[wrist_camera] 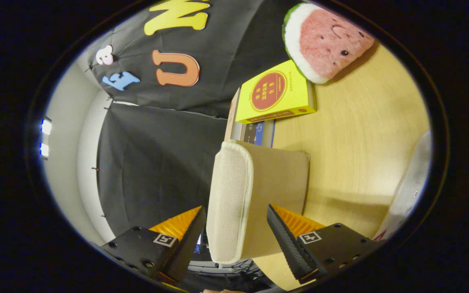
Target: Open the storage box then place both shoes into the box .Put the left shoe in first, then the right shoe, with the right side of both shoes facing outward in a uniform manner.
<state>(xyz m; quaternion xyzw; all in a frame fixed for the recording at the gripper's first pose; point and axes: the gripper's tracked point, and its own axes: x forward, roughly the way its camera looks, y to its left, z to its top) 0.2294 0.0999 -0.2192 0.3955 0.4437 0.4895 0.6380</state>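
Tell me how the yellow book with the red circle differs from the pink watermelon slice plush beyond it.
The yellow book with the red circle is flat, hard-edged and rectangular; the pink watermelon slice plush is rounded and fuzzy. The book lies on a stack of other books; the plush rests directly on the wooden table. Both lie beyond the beige storage box between the gripper's open fingers.

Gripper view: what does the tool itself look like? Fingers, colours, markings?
The tool has two black fingers with ribbed black pads on their inner faces. Behind each pad sits an orange ridged wedge. Each finger body carries a small square black-and-white marker and a few screw holes. No cables are visible.
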